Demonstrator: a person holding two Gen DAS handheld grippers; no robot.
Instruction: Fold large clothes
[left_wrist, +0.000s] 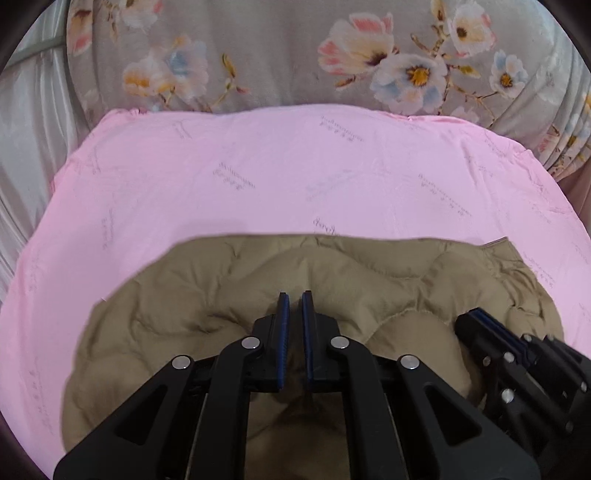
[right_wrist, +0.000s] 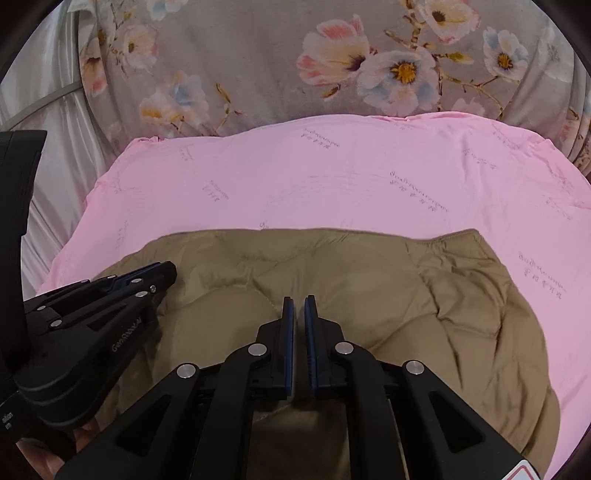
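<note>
1. The tan quilted jacket lies on the pink sheet, directly beneath both tools.
2. The left tool has a narrow gap; whether it pinches fabric is unclear.
3. The right tool looks the same, just beside it.

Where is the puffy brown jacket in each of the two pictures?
Left wrist view: the brown jacket fills the lower middle, under the left tool, with the right tool at lower right.
Right wrist view: the jacket spreads across the lower middle and right, under the right tool, with the left tool at left.
Shared landmark: the pink sheet beyond the jacket.
</note>
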